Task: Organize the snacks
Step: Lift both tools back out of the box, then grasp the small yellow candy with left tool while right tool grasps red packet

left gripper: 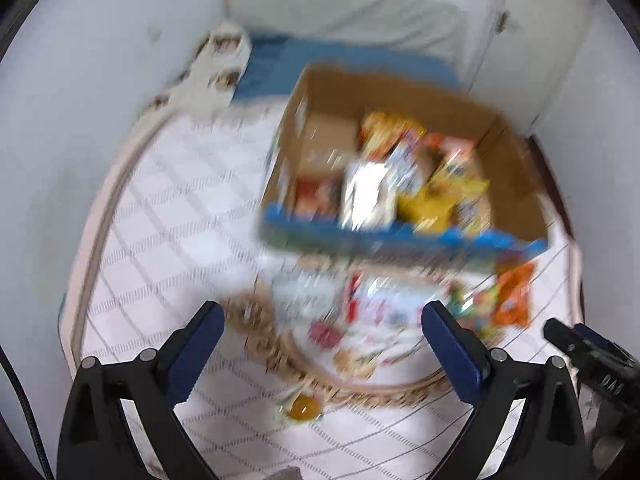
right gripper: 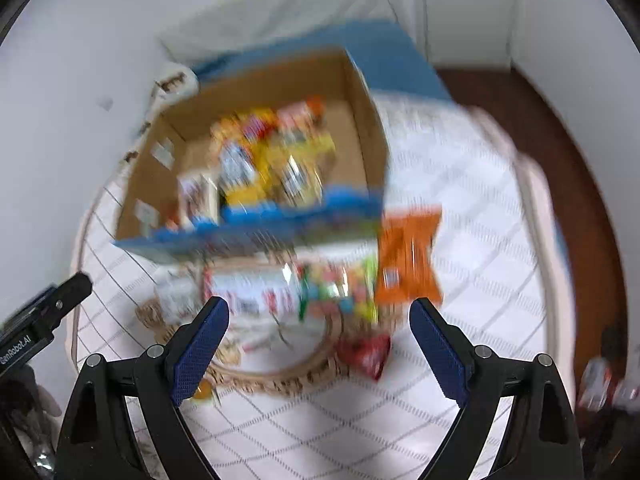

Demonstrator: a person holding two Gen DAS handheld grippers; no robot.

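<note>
Left gripper and right gripper: fingers spread wide, nothing held; snacks split between cardboard box and woven tray on quilted bed; orange packet beside box, red packet at tray rim; risk judged: crinkly foil slipped from fingers, light tray dragged; views motion-blurred.
</note>
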